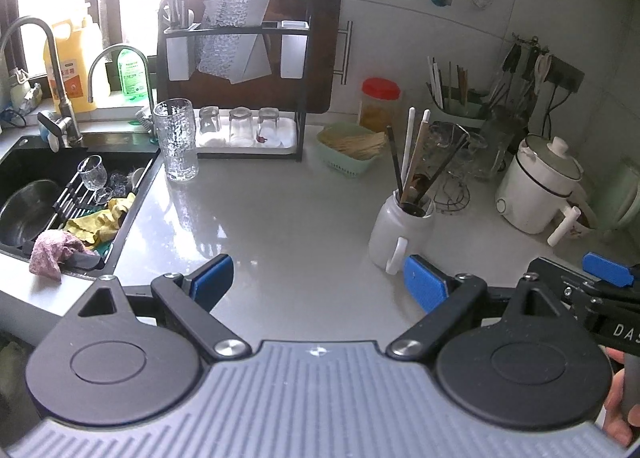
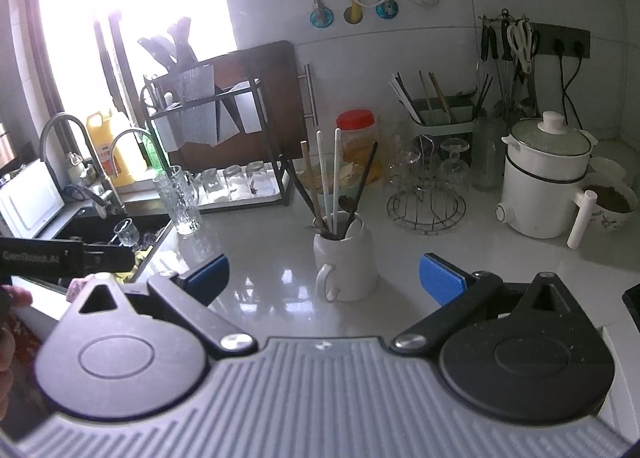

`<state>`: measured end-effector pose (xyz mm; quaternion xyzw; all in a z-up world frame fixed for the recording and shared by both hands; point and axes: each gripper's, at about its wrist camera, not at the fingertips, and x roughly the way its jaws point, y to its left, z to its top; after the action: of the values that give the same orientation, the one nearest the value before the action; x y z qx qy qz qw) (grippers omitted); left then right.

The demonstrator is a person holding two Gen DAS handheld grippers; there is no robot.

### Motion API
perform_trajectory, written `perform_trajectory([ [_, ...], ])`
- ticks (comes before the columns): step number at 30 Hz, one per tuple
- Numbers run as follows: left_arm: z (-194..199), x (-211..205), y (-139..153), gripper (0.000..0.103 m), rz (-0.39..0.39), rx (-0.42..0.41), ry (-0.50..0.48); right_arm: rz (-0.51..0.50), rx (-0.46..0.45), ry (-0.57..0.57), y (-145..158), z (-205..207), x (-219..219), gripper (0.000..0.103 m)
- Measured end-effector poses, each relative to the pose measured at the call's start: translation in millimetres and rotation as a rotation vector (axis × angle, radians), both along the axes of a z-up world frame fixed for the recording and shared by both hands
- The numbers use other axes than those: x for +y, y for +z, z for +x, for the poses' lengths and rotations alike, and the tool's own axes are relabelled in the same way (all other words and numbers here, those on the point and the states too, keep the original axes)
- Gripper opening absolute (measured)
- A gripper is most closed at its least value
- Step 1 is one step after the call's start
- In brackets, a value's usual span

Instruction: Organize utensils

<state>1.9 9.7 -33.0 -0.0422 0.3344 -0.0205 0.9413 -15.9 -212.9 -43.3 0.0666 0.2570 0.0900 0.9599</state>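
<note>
Two grippers hover low over the pale tabletop [image 1: 280,209], each with its blue-padded fingers spread wide apart and nothing between them. Ahead of the right gripper [image 2: 324,278], just beyond the gap between its fingers and nearer the left finger than the right one, stands a white mug [image 2: 346,258], upright, with its handle turned toward the camera. Out of the mug rise the utensils [image 2: 332,177]: a wooden stick, two white sticks and a few dark-handled pieces, all with their long axes close to vertical, working ends down in the mug and handles fanning upward and slightly outward. A dark one leans to the right and another to the left. From the left gripper [image 1: 320,282] the same mug sits just past the tip of the right finger, outside the gap, its handle almost touching the blue pad in the picture. The utensils there tilt a little to the right as they rise. Beyond the left finger of the left gripper stands a tall textured glass [image 1: 176,139], well apart from the mug, beside a black sink [image 1: 24,161] with cloths draped at its edge. Far beyond the right finger of the right gripper sits a white lidded pot [image 2: 544,181], next to a wire stand [image 2: 426,205] that holds upturned glasses.
</note>
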Motion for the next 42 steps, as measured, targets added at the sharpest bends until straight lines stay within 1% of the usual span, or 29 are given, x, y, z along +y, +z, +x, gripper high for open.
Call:
perform_trajectory([
  [8,-7.1,0.5,3.4,0.094,-0.019,0.004,0.025,-0.001,-0.002,0.03,-1.0,-0.9,1.6,0.103],
  [11,-9.2,-0.8,4.8,0.094,-0.008,-0.007,0.022,-0.01,0.001,0.026,-1.2,0.2,1.9,0.103],
  [29,-20.4,-0.4,7.6,0.095,-0.004,-0.038,0.01,-0.017,-0.025,0.016,-1.5,-3.3,4.9,0.103],
  [42,-24.6,-1.4,4.0,0.096,-0.008,-0.03,0.014,-0.021,-0.025,-0.013,-2.9,-10.3,5.7,0.103],
])
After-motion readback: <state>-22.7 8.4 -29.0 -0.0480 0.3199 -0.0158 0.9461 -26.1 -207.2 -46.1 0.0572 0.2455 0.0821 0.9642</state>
